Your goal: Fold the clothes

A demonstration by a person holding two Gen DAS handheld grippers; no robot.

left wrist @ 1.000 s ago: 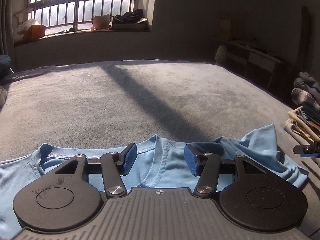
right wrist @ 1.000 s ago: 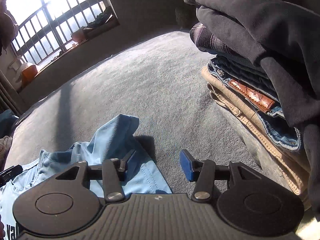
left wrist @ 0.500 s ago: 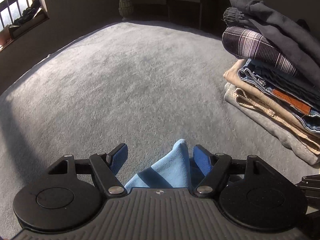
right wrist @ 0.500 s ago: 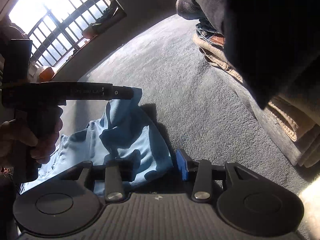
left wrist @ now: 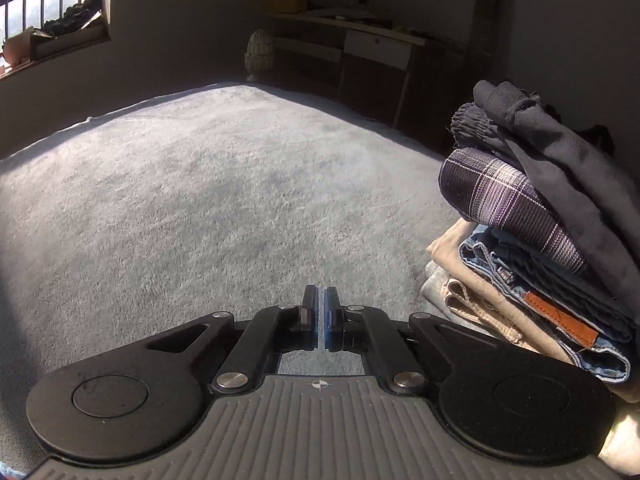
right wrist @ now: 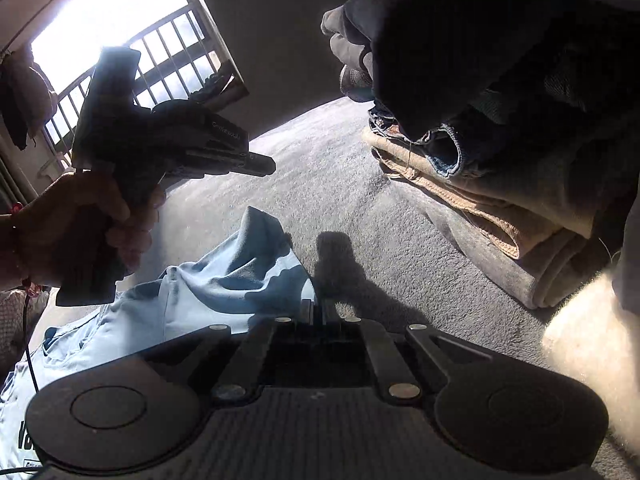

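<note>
Right wrist view: light-blue T-shirt (right wrist: 224, 276) rumpled on grey bed (right wrist: 340, 200), beside folded stack (right wrist: 480, 184). Right gripper (right wrist: 319, 312) jaws closed at sleeve edge; grip unconfirmed. Left gripper (left wrist: 320, 312) jaws closed, empty. Fabric soft, light; take hold at hems.

light blue cotton t-shirt (right wrist: 224, 292) with dark lettering; grey plush bed cover (left wrist: 192, 200); folded stack: dark-purple-and-white plaid cloth (left wrist: 508, 204), blue denim jeans (left wrist: 560, 320) with an orange-brown leather patch (left wrist: 560, 317), beige trousers (left wrist: 476, 280); blue-padded black fingers (left wrist: 330, 312).
</note>
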